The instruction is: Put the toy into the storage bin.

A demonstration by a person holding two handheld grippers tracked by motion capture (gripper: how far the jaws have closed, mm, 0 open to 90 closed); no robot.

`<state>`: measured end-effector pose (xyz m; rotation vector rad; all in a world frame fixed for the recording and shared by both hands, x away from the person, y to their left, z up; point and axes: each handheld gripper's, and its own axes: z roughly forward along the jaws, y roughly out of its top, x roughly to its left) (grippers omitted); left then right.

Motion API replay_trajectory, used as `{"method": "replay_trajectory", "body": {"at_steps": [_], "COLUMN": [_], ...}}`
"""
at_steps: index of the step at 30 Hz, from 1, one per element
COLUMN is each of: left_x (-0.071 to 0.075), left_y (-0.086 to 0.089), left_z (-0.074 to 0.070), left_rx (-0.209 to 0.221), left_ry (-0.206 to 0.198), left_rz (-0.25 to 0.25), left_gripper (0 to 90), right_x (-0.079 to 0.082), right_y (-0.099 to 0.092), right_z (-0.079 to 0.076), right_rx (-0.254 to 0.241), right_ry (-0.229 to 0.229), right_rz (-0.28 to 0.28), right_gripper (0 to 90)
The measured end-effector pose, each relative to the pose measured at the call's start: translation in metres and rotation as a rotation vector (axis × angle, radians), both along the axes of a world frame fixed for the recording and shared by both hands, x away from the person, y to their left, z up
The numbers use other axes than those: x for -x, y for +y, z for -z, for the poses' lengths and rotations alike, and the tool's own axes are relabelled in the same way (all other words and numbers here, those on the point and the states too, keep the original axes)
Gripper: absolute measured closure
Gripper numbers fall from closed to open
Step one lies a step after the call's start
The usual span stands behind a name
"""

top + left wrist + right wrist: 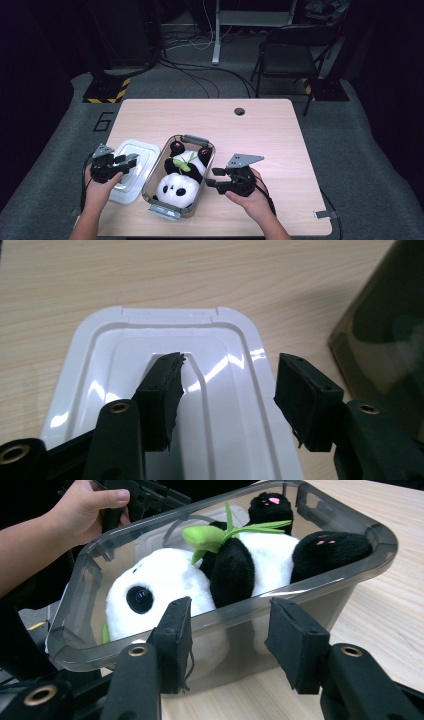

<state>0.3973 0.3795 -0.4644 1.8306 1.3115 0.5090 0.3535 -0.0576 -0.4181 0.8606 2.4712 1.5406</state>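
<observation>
High view first: the bench (260, 125) carries everything near its front edge, towards the left corner. The biggest thing on it is the smoky clear box (207, 172), standing open with its long sides running front to back. A plush panda (176, 187) lies on its back inside, head towards the front edge, feet towards the back, a green leaf on its belly. Just left of the box, flat on the bench, lies the white lid (135, 150), right against the box's left wall or nearly so.

The left gripper (131, 161) hangs over the lid with its jaws apart, and nothing is pinched between them; in the left gripper view the pads straddle the raised middle of the lid (150, 330) without gripping it. The right gripper (214, 177) sits just beside the box's right wall, jaws also apart, and in the right gripper view the box rim (320, 582) stands before the pads, apparently untouched.

To my eye the step is picking up the lid to close the box. Doing it well likely means sliding the left jaws to a lid edge, since the flat middle gives nothing to bite. The right gripper would do best to steady the box wall. The panda's feet sit near rim height, so the lid may need pressing down evenly.
</observation>
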Motion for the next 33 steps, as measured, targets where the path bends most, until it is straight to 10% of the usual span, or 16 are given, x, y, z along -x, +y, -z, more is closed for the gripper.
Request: {"method": "replay_trajectory", "body": {"at_steps": [12,33], "left_x": [-0.007,-0.016], "left_y": [0.02,0.006], "left_z": [0.013,0.029], "left_rx": [-0.033,-0.148], "left_ry": [0.01,0.062], "left_rz": [-0.072,-0.061], "left_gripper": [47.5,60.4], "right_x": [-0.003,-0.003], "right_y": [-0.004,-0.007], "right_z": [0.002,0.002], "right_rx": [-0.001,-0.003], "right_ry": [0.003,0.009], "right_rz": [0.015,0.028], "right_gripper": [51.5,51.5]}}
